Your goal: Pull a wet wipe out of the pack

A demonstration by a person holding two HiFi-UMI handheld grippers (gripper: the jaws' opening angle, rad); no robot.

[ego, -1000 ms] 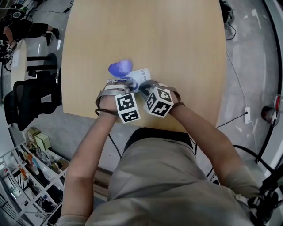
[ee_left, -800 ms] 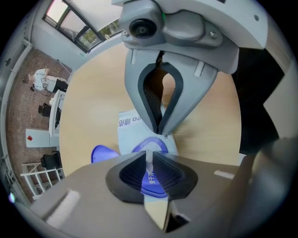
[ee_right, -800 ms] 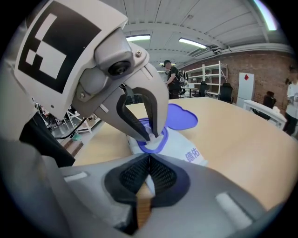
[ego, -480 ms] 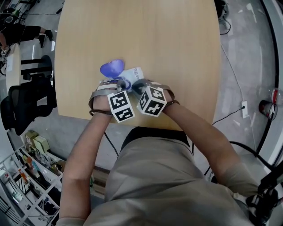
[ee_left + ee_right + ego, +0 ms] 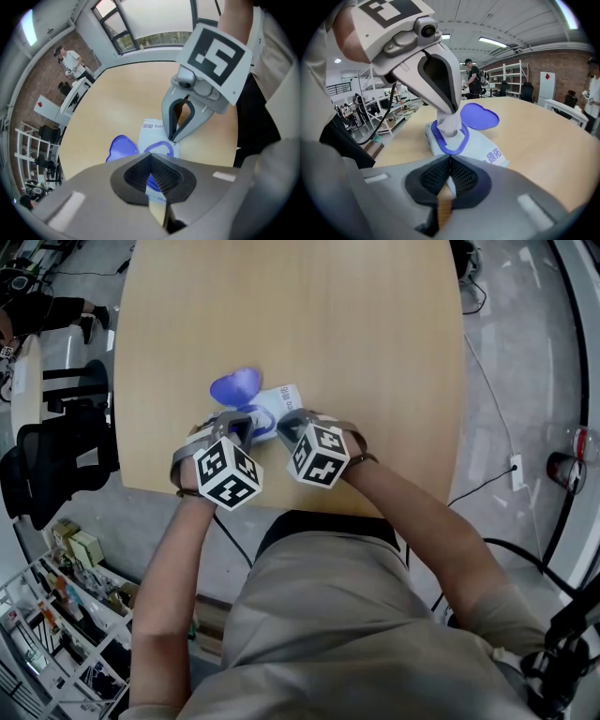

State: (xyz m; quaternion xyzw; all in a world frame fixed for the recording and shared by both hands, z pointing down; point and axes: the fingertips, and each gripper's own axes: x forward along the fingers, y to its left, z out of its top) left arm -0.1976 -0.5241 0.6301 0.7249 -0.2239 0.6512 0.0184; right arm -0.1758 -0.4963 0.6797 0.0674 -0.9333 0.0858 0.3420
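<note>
In the head view, the pack (image 5: 284,397) lies near the front edge of the table (image 5: 375,324), its purple lid (image 5: 234,386) flipped open. Both grippers crowd over it.

In the left gripper view, the left gripper (image 5: 152,161) has its jaws pressed together above the pack's purple ring (image 5: 161,148). Opposite, the right gripper (image 5: 174,138) has its closed tips on the pack's edge.

The right gripper view is the clearest. The left gripper's jaws pinch a tuft of wet wipe (image 5: 451,123) standing up out of the ring, while the right's own jaws are shut on the pack's near edge.

The wipe looks limp, damp and easily torn, so it is best gripped low on the tuft. The pack is probably light and would lift unless held down.
</note>
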